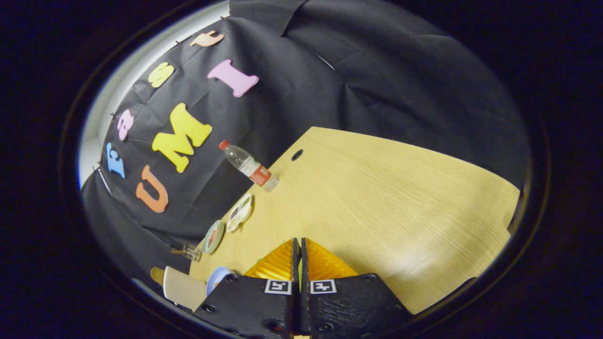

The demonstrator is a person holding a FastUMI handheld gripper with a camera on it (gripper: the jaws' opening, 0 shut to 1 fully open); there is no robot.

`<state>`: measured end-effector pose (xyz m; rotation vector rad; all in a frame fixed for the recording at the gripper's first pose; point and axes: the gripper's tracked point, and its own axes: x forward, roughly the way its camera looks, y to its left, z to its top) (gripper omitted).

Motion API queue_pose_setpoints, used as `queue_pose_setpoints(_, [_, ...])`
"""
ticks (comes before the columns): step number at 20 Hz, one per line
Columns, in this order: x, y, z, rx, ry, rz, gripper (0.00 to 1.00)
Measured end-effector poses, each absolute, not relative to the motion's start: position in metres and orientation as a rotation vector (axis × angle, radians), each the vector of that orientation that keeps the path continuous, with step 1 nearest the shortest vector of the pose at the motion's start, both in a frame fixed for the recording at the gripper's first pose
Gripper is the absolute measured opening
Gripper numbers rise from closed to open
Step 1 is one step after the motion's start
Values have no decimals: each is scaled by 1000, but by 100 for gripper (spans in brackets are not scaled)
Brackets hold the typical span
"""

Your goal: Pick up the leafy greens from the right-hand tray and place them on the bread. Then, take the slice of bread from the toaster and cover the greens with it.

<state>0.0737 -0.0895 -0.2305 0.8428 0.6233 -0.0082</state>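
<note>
Pale wooden tabletop (386,197) tilts across my view; my hand-held gripper (299,249) has its orange fingers (278,261) nearly together, a sliver of green between them, likely the leafy greens (299,272); small trays (239,213) lie off leftward, beyond the fingers.

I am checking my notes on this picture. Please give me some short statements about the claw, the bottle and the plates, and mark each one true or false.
1. The claw has its two orange fingers spread wide apart. False: they are nearly together, with a thin green sliver between them.
2. The water bottle has a red cap. True.
3. The bottle lies between the fingers. False: it stands far beyond them, at the table edge.
4. Two small plates sit along the table edge. True.
</note>
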Motion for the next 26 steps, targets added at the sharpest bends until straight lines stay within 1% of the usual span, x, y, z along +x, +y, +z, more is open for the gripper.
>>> queue_pose_setpoints(8, [66, -47, -145, 843, 495, 86, 0])
queue_pose_setpoints(16, [59, 60, -80, 821, 427, 227, 0])
queue_pose_setpoints(20, [58, 125, -77, 822, 429, 288, 0])
queue_pose_setpoints(26, [57, 219, -100, 867, 475, 349, 0])
